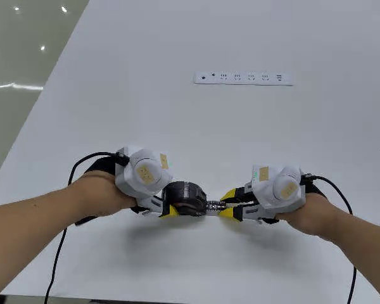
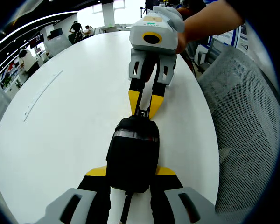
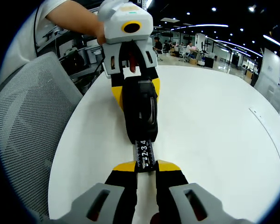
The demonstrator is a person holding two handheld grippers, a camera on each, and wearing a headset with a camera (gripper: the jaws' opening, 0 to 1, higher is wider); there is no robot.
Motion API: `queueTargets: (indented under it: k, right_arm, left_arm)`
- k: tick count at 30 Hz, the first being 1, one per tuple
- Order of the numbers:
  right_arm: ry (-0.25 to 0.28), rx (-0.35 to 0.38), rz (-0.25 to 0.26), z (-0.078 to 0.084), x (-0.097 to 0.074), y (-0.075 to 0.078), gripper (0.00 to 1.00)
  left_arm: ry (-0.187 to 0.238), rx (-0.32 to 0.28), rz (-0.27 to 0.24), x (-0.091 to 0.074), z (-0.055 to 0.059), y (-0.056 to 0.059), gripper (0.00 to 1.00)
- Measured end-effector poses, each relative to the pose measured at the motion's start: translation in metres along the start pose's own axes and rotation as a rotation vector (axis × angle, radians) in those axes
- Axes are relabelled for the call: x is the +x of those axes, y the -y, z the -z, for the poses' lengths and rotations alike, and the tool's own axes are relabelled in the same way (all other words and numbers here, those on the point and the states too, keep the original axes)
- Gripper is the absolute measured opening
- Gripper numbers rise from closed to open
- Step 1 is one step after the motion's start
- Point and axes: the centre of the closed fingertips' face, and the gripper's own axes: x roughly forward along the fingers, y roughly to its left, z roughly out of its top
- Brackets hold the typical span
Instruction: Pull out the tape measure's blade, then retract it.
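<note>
Under everything lies a big white table (image 1: 240, 126), smooth and flat. It takes up most of the head view. A grey mesh chair (image 2: 242, 116) stands close to the table's edge, and it shows in the right gripper view too (image 3: 28, 130). A long white power strip (image 1: 242, 78) lies flat on the table at 12 o'clock from the two grippers, well apart from them.

At the near edge of the table, two hands hold two grippers. Each one is white and grey with yellow tips. The left gripper (image 1: 167, 209) sits at 9 o'clock from the tape measure. The right gripper (image 1: 228, 204) sits at 3 o'clock from it. They point at each other, tip to tip. A thin black cable (image 1: 66, 209) runs back from the left gripper, past the arm.

Between the two grippers is the small black tape measure (image 1: 184, 197) with a round case. It is low over the table. In the left gripper view, the left gripper (image 2: 130, 171) has its jaws squeezed on both sides of the black case (image 2: 133, 154).

A short bit of white blade (image 3: 144, 151) with black numbers sticks out of the case. In the right gripper view, the right gripper (image 3: 146, 166) pinches the end of this blade between its yellow tips. From the head view the blade (image 1: 214, 205) is a tiny strip joining the case to the right gripper.
</note>
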Motion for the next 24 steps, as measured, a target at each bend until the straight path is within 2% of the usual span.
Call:
queueTargets:
  k: [24]
  right_arm:
    - [-0.014,0.005,0.027,0.015,-0.021,0.003,0.10]
  left_arm:
    - [-0.004,-0.001,-0.001,-0.001,0.001,0.000,0.29]
